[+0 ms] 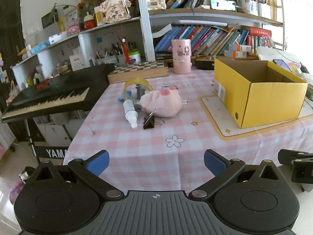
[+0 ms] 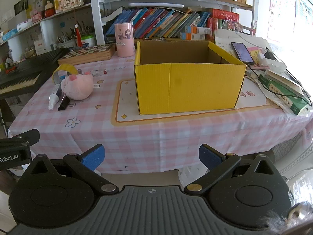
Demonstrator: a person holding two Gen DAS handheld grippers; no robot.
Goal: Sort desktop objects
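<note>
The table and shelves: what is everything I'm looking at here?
Cardboard box: one, yellow, open, on a mat right of centre.
Plush pig: one, pink, left of the box.
Tape roll: one, yellow, upright behind the pig.
Small bottle: one, white, lying beside the pig.
Binder clip: one, black, in front of the pig.
Cylinder: one, pink, at the table's back.
Chessboard box: one, wooden, back left.
Keyboard: one, black, left of the table.
Phone: one, dark, right of the box.
Books: many, mostly blue, on shelves.
Left claw: open, empty.
Right claw: open, empty.
</note>
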